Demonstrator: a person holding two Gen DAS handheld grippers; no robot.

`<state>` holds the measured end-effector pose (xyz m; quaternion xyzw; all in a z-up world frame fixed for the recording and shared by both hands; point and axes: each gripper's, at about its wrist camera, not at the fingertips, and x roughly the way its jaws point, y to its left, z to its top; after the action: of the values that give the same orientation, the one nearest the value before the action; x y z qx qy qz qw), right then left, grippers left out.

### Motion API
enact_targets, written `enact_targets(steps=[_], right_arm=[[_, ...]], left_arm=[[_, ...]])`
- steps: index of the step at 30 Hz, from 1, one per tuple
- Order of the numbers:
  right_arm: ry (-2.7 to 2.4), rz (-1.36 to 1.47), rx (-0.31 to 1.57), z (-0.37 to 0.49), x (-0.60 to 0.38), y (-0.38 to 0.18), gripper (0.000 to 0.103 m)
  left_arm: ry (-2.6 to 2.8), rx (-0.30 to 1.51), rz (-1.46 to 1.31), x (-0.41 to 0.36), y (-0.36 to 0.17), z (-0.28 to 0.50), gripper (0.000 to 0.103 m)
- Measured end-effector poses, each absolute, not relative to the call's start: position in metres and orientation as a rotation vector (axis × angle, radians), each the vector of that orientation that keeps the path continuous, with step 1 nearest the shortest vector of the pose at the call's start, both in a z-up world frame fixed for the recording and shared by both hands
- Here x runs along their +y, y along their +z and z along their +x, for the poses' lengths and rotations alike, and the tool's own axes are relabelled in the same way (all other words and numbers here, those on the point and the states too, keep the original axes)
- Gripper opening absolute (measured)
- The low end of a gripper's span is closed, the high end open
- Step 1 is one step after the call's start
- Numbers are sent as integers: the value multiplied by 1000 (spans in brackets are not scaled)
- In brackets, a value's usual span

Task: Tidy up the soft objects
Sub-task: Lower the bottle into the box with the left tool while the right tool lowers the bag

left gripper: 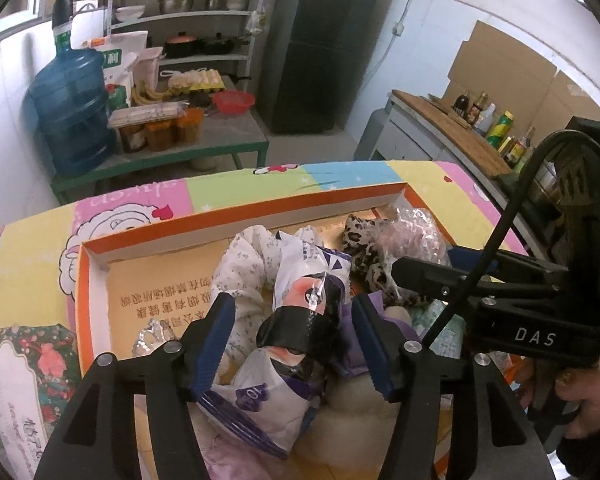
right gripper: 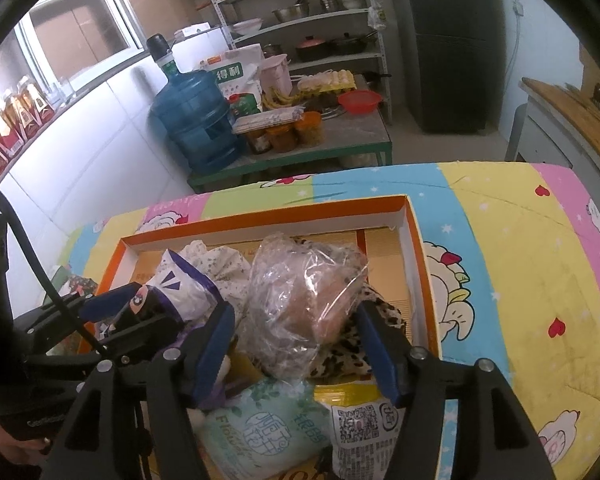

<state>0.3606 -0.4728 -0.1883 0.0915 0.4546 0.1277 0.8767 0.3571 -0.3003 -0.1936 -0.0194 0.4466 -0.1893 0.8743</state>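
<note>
An orange-rimmed cardboard tray (left gripper: 160,236) lies on the quilt and holds a heap of soft things. My left gripper (left gripper: 292,332) is open, with a white plastic pack printed in purple and black (left gripper: 312,276) lying between its blue pads, next to a white floral cloth (left gripper: 244,264). My right gripper (right gripper: 296,344) is also open, astride a crumpled clear plastic bag (right gripper: 300,288) with something brownish inside. A leopard-print cloth (right gripper: 340,356) lies under that bag. A mint tissue pack (right gripper: 260,428) and a packet with a QR code (right gripper: 364,428) sit nearest the camera.
A cartoon-print quilt (right gripper: 520,280) covers the surface around the tray. Behind it stand a green table (left gripper: 220,148) with a blue water jug (left gripper: 72,112) and jars, a metal shelf rack (left gripper: 188,12), a dark fridge (left gripper: 324,40) and a counter with bottles (left gripper: 480,120).
</note>
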Motion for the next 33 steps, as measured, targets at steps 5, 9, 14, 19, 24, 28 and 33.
enact_targets(steps=[5, 9, 14, 19, 24, 28, 33], right_arm=[[256, 178, 942, 359, -475, -184, 63], [244, 178, 931, 355, -477, -178, 63], [233, 172, 912, 349, -480, -171, 63], [227, 170, 888, 341, -481, -161, 63], [228, 178, 862, 332, -483, -150, 63], [233, 180, 841, 323, -484, -141, 63], [239, 185, 821, 315, -483, -132, 63]], left_arm=[[-389, 924, -38, -299, -190, 356, 63], [-388, 909, -36, -298, -185, 351, 63], [-391, 893, -39, -296, -177, 348, 63], [-400, 876, -32, -297, -168, 342, 63], [-413, 856, -36, -296, -158, 334, 63], [-413, 841, -31, -295, -150, 325, 63], [-410, 824, -19, -292, -139, 315, 63]])
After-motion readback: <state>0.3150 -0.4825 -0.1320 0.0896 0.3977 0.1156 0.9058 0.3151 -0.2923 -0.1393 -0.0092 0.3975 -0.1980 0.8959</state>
